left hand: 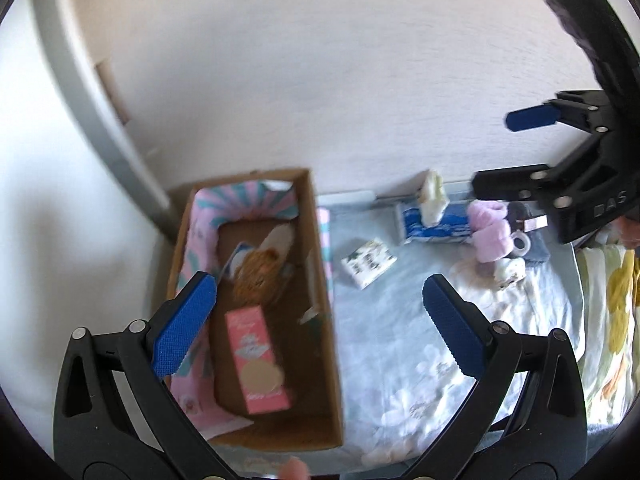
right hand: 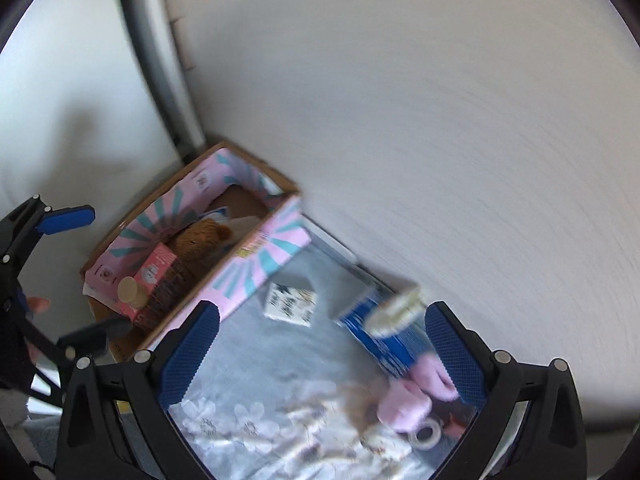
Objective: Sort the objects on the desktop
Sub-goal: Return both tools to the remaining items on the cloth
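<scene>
Cardboard box (left hand: 324, 320); seemingly cloth cover (left hand: 384, 344).

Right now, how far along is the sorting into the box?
Done: the cardboard box already holds a brown teddy bear and a pink carton. In hand: nothing; left gripper and right gripper are both open. Left on the cloth: small white box, blue tissue pack, pink fluffy item, tape roll.

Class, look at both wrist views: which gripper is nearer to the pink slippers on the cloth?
Right. The right gripper hangs open close above the pink slippers. The left gripper is open over the cardboard box's edge, farther away.
</scene>
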